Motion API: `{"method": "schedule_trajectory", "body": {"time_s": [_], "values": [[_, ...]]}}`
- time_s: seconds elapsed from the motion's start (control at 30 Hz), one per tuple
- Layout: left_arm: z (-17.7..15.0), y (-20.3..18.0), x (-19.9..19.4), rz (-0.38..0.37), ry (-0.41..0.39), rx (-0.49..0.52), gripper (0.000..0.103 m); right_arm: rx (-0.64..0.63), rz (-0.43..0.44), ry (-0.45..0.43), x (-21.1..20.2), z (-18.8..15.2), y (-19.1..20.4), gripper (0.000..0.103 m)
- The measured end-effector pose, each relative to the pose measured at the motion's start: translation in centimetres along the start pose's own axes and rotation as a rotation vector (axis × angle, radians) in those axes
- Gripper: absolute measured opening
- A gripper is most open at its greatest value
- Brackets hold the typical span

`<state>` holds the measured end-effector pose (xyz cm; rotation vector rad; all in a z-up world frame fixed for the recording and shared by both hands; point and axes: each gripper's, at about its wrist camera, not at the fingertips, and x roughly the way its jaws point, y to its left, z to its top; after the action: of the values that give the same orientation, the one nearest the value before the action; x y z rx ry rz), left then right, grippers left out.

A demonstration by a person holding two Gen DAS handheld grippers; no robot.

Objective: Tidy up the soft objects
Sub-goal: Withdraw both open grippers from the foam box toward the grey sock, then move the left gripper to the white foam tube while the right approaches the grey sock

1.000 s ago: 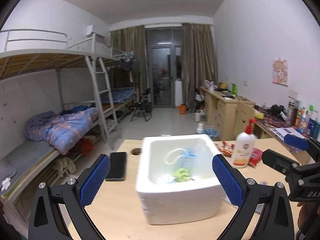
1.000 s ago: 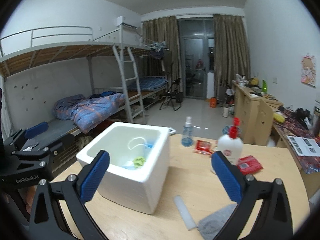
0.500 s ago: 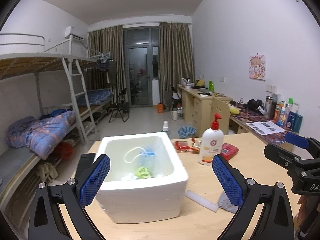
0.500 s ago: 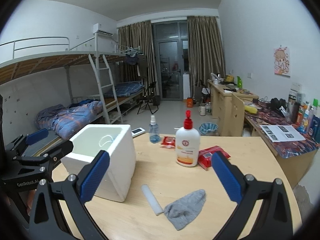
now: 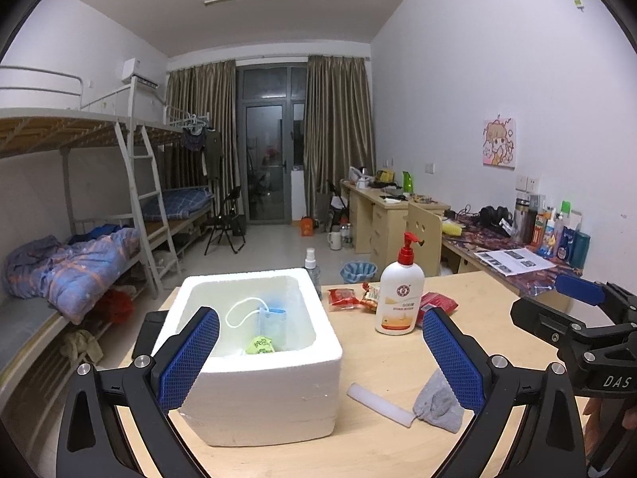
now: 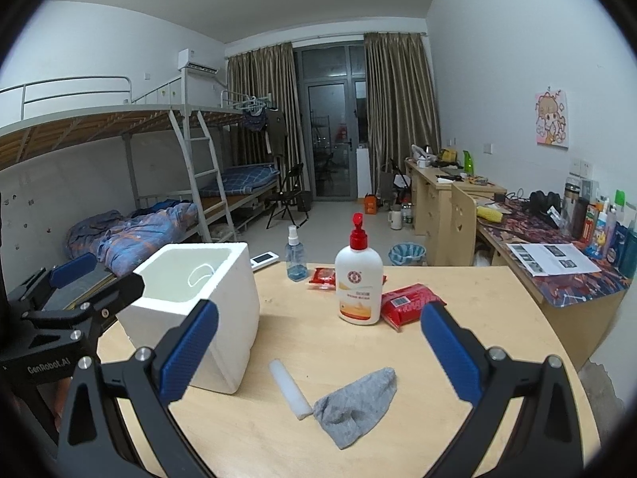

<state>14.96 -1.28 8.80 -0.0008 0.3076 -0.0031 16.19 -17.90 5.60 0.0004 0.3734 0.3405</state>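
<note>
A white foam box [image 5: 258,354] [image 6: 199,310] stands on the wooden table [image 6: 458,358]; inside lie a face mask with a white loop [image 5: 262,314] and a small yellow-green item [image 5: 259,345]. A grey sock [image 6: 356,400] [image 5: 438,402] lies crumpled near the table's front, touching a white foam stick [image 6: 290,388] [image 5: 378,402]. My left gripper [image 5: 318,354] is open, hovering before the box. My right gripper [image 6: 318,354] is open above the sock and stick, holding nothing.
A white pump bottle with a red top [image 6: 358,279] stands mid-table, with red packets [image 6: 410,304] beside it and a small spray bottle [image 6: 295,255] behind. A dark phone [image 5: 145,334] lies left of the box. Bunk beds [image 6: 119,183] and desks [image 6: 557,247] line the room.
Both views have swung to the right and pulled back: the box slid left in frame, and the sock, foam stick and pump bottle came into fuller view. Both grippers stayed open.
</note>
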Motion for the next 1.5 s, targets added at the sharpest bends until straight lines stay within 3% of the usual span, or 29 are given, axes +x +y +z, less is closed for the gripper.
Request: {"method": "schedule_trajectory", "body": {"time_s": [1.07, 1.5], "values": [[-8.2, -0.9, -1.2, -0.121, -0.008, -0.014, 0.102, 0.043, 0.005, 0.043, -1.3, -7.2, -1.6, 0.103], [-10.0, -0.8, -0.6, -0.135, 0.043, -0.031, 0.102, 0.056, 0.002, 0.098, -0.7, -9.0, -1.4, 0.103]]}}
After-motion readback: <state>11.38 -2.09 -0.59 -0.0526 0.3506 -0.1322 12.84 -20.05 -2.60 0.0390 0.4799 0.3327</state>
